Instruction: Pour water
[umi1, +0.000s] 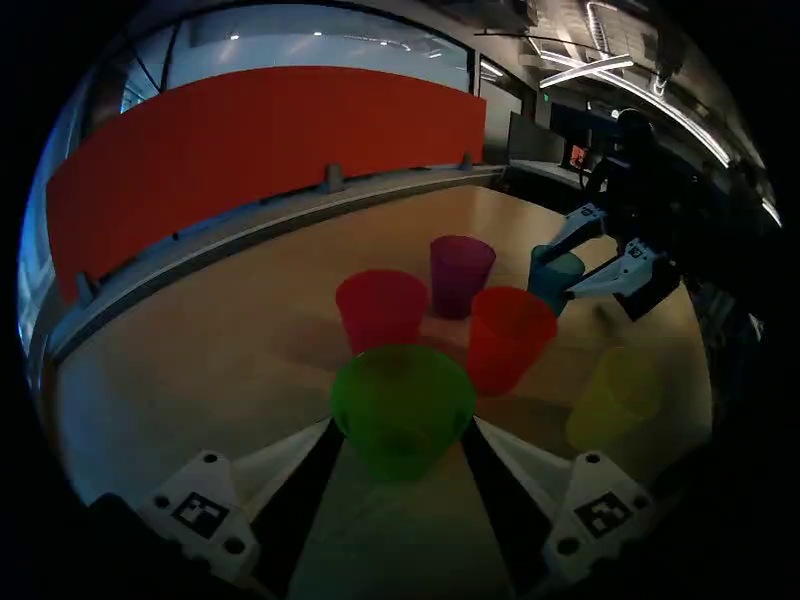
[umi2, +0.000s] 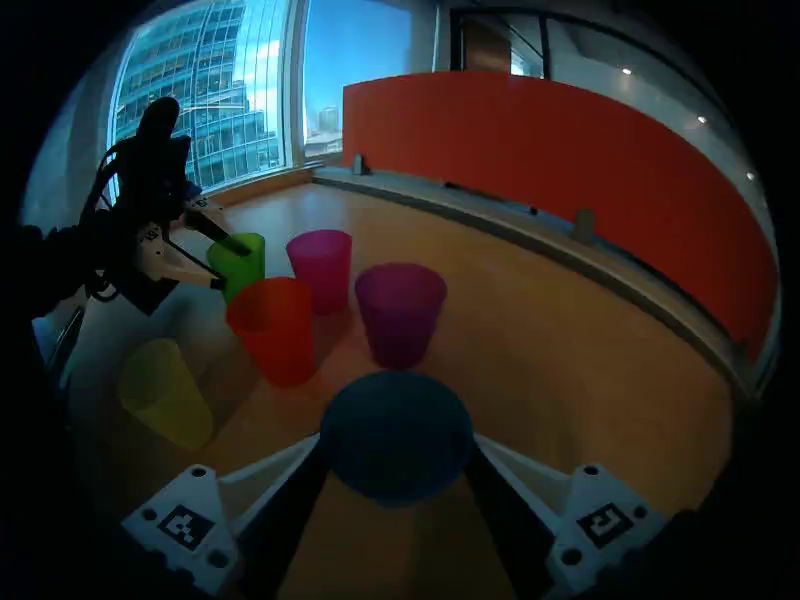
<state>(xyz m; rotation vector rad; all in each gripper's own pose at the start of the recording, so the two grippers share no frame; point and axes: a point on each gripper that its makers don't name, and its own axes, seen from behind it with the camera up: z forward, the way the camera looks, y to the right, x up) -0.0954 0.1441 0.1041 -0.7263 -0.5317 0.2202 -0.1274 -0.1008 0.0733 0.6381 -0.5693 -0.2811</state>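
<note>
1. Green cup (umi1: 402, 405) sits closest to the lens, clamped upright between the two fingers of the left gripper (umi1: 402, 440). Both fingers press its sides, on the near side of the orange cup (umi1: 508, 338).
2. Opposite it, beyond the orange cup, the right gripper (umi2: 397, 455) has closed the same way on a blue cup (umi2: 397, 435), one finger against each flank.
3. The two held cups therefore face each other across the orange cup, which stands on the wooden table (umi1: 250, 330) roughly on the line between them.
4. A pink cup (umi1: 381, 310) stands just beside the orange cup on the green cup's side. A purple cup (umi1: 461, 275) stands just beside it on the blue cup's side. A yellow cup (umi1: 613, 398) stands apart from the orange cup, toward the table's edge.
5. Each held cup's long axis looks vertical, mouth up; no tilt has begun.
6. Whether any cup holds water cannot be told.
7. Judged from this layout, the pour turns on bringing one held rim over a receiving mouth. The pink cup is nearer the left gripper, the purple cup nearer the right, and the orange cup is within reach of both.
</note>
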